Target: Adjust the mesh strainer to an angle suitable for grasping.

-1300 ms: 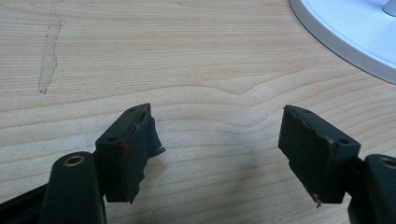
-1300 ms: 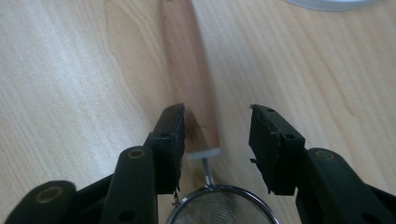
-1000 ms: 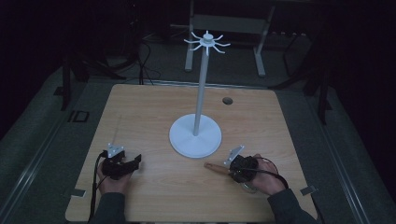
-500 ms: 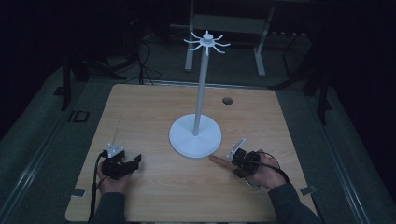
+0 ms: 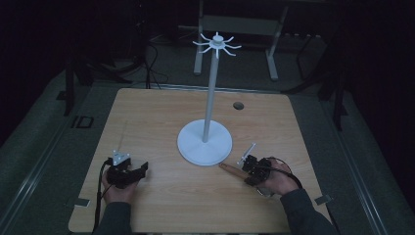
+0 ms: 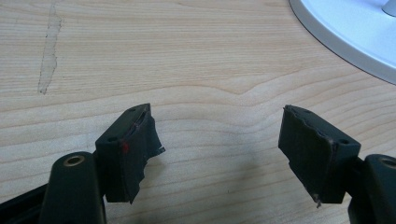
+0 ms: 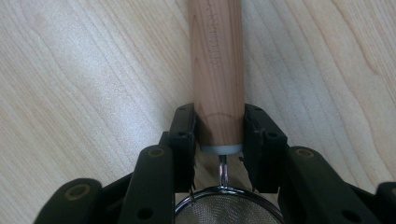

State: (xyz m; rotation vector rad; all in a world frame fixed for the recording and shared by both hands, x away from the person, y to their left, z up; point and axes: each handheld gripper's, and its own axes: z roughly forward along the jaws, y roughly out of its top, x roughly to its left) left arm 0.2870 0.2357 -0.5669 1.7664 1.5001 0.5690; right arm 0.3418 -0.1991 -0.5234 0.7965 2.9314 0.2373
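Observation:
A small strainer with a wooden handle [image 7: 217,70] and a wire mesh bowl [image 7: 229,207] lies low over the table. My right gripper [image 7: 218,128] has just been closing, and its pads press on both sides of the handle near the metal neck. In the high view the right gripper [image 5: 252,169] is at the front right, and the handle [image 5: 230,169] points toward the white stand's base [image 5: 204,142]. My left gripper [image 6: 217,140] stands open over bare wood at the front left [image 5: 139,170], with nothing between its jaws.
The white stand's pole [image 5: 210,98] rises from the table's middle to a crown of hooks [image 5: 217,44]. Its base edge [image 6: 345,28] lies ahead and right of the left gripper. A dark round hole [image 5: 238,105] is in the tabletop at the back right.
The right hand, with the strainer handle, has shifted slightly toward the stand's base. The left hand has kept still.

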